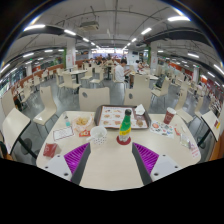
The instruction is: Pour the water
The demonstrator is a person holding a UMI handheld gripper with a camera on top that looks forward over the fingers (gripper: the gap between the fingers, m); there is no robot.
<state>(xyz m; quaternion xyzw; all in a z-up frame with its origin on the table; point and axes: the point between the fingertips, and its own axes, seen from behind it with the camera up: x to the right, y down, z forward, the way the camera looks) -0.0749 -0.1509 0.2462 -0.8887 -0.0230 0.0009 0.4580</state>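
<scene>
A small bottle (124, 127) with a green top, yellow middle and red base stands upright on the white table (112, 165), beyond my fingers and a little right of centre. Just left of it sits a pale, clear cup (99, 137). My gripper (111, 157) is open, its purple pads (76, 156) spread wide with only bare table between them. The bottle and cup both lie well ahead of the fingertips, untouched.
A tray (122, 116) with small items lies behind the bottle. Cards and snack packs (65, 131) sit at the left, a red cup (169, 116) and more packets at the right. Chairs (95, 98) and other tables fill the hall beyond.
</scene>
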